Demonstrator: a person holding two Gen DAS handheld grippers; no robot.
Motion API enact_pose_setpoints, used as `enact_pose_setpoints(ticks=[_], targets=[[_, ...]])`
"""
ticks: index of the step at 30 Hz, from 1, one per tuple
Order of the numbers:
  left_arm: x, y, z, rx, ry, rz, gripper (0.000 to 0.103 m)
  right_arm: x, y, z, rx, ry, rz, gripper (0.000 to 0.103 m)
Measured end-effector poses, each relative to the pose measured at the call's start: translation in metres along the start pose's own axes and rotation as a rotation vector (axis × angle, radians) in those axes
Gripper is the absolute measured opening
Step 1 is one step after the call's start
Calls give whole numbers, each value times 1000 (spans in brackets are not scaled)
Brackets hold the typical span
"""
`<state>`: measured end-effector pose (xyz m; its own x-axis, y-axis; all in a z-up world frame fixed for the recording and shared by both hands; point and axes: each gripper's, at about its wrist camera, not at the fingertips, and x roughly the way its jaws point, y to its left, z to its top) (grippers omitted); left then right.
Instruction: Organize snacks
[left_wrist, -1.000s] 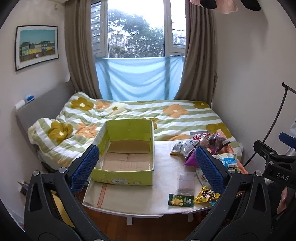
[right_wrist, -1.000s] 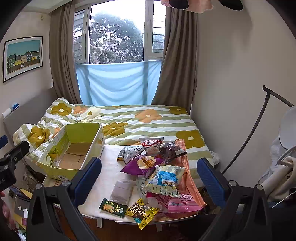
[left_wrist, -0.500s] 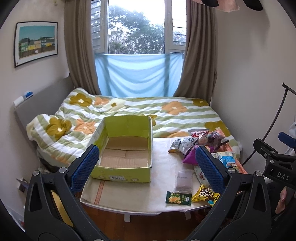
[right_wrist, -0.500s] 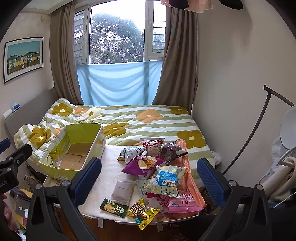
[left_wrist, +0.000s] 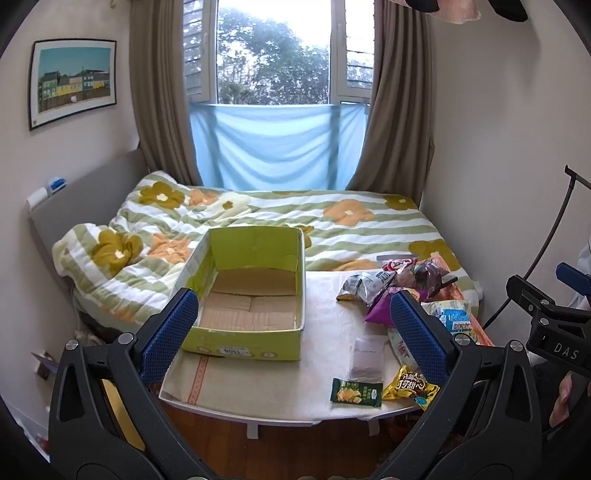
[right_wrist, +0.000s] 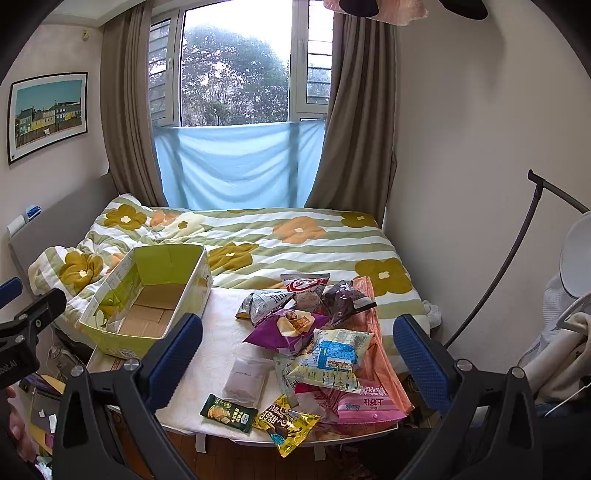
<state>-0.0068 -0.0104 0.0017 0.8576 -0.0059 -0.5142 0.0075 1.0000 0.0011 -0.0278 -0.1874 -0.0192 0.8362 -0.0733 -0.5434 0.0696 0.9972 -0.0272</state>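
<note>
An empty green cardboard box (left_wrist: 243, 332) (right_wrist: 110, 339) stands on the left of a white table (left_wrist: 258, 384) (right_wrist: 218, 339). On the right lies a pile of snack packets: a purple bag (right_wrist: 284, 332), a blue-and-white bag (right_wrist: 332, 354), a pink pack (right_wrist: 362, 404), a yellow packet (right_wrist: 284, 424) (left_wrist: 410, 387), a small green packet (right_wrist: 227, 408) (left_wrist: 356, 392) and a clear pouch (right_wrist: 245, 376) (left_wrist: 365, 358). My left gripper (left_wrist: 295, 332) hangs open in front of the table, holding nothing. My right gripper (right_wrist: 297, 350) is open too, back from the pile.
A bed with a flowered striped quilt (left_wrist: 295, 221) lies behind the table, under a curtained window (left_wrist: 273, 55). A black lamp stand (right_wrist: 517, 266) leans at the right wall. Wooden floor (left_wrist: 295, 446) shows below the table's front edge. A hand (left_wrist: 561, 398) holds the other gripper.
Both views have shifted slightly: the table and box sit a little higher and farther in the left wrist view. Both grippers stay open; nothing on the table moved.
</note>
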Motion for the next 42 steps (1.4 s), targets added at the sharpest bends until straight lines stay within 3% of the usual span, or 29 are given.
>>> enact_pose_setpoints(ticks=[42], targets=[[3,2,-3,-9,27,-9,103,2,5,-3,12,24,7,103]])
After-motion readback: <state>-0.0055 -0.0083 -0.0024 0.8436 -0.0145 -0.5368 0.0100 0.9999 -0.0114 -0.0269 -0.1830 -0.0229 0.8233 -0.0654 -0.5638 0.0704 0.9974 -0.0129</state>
